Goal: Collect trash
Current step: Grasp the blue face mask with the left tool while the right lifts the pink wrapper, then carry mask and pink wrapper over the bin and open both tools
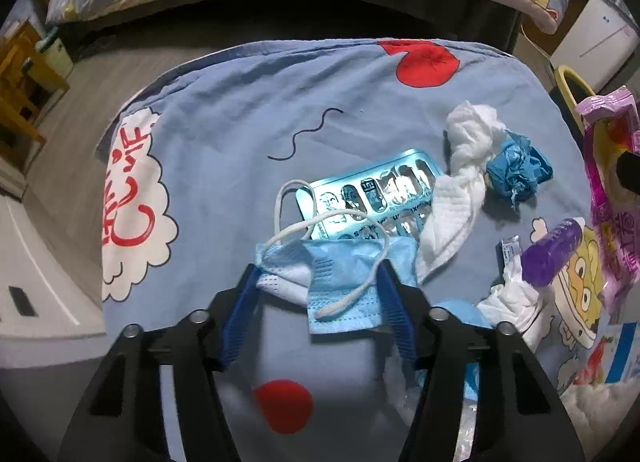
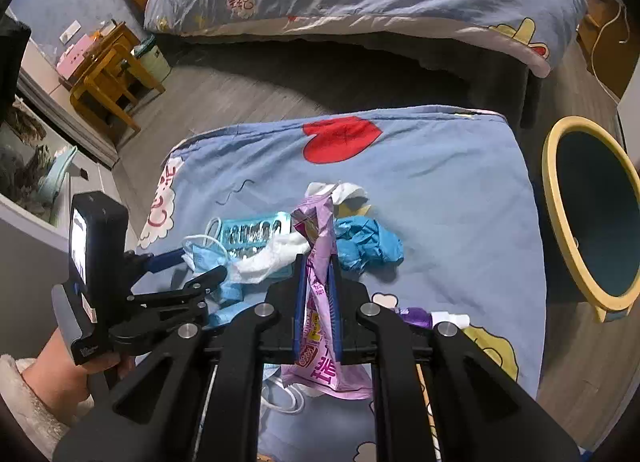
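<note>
Your right gripper (image 2: 318,262) was clamped on the pink snack wrapper (image 2: 320,318); its blue pads pressed the foil flat from both sides, with the crumpled top of the wrapper sticking out past the fingertips toward twelve o'clock and the printed bottom hanging loose below the jaws toward six. The wrapper was clear of the blue quilt (image 2: 448,190), held above the rest of the litter. Your left gripper (image 1: 318,274) stood over the blue face mask (image 1: 340,278), which lay between its two blue fingers; the pads sat right at the mask's left and right edges, but you could not tell from either view whether they were already pressing it. One white ear loop (image 1: 352,258) crossed the mask and curled out toward eleven o'clock. Just past the mask, at twelve o'clock from the left fingertips, lay the blue blister pack (image 1: 376,190), partly tucked under the mask's far edge. A white tissue (image 1: 460,182) touched the pack's right end at about one o'clock, and a crumpled blue glove (image 1: 518,170) lay just beside the tissue farther toward two. At three o'clock from the left gripper a small purple bottle (image 1: 554,256) rested on the quilt. The yellow-rimmed bin (image 2: 592,218) stood on the floor beside the quilt, at about two o'clock from the right gripper.
</note>
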Available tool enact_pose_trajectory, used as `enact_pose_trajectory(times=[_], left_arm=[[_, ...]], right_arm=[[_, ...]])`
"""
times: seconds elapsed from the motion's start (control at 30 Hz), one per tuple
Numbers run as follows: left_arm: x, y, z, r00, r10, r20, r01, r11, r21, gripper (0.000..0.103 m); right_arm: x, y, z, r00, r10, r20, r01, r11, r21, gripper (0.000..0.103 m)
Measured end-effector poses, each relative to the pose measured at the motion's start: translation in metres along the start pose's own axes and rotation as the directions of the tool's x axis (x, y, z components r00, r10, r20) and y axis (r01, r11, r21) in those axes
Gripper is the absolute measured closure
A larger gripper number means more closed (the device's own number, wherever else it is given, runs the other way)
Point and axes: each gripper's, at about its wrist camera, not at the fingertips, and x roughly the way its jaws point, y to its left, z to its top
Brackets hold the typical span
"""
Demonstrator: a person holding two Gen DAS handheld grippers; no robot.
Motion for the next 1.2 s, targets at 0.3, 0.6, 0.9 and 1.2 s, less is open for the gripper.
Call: enact_pose_trajectory(times=[0.3, 0.6, 0.9, 1.2], left_arm=[[-0.02, 0.012, 0.002, 0.998, 0.04, 0.04, -0.04, 0.999, -0.016, 0.088], [-0.083, 0.023, 0.012, 0.975, 0.044, 0.219, -0.03, 0.997, -0.068, 0.09], [-0.129, -0.01, 0.032, 0.933, -0.02, 0.36, 0.031, 0.999, -0.024, 0.09], [-0.131, -0.082, 0.055, 0.924, -0.137, 0.357, 0.125, 0.991, 0.056, 0.09]], right_arm=[[-0.009, -0.007, 0.008, 0.999, 0.012, 0.034, -0.013, 0.999, 0.029, 0.093], [-0.048, -0.035, 0.025, 0.989, -0.001, 0.147, -0.012, 0.996, 0.088, 0.093], [-0.102, -0.1, 0.037, 0.952, -0.14, 0.273, 0.094, 0.98, 0.176, 0.093], [-0.125, -0.194, 0.028, 0.916, -0.289, 0.278, 0.183, 0.917, 0.354, 0.093]])
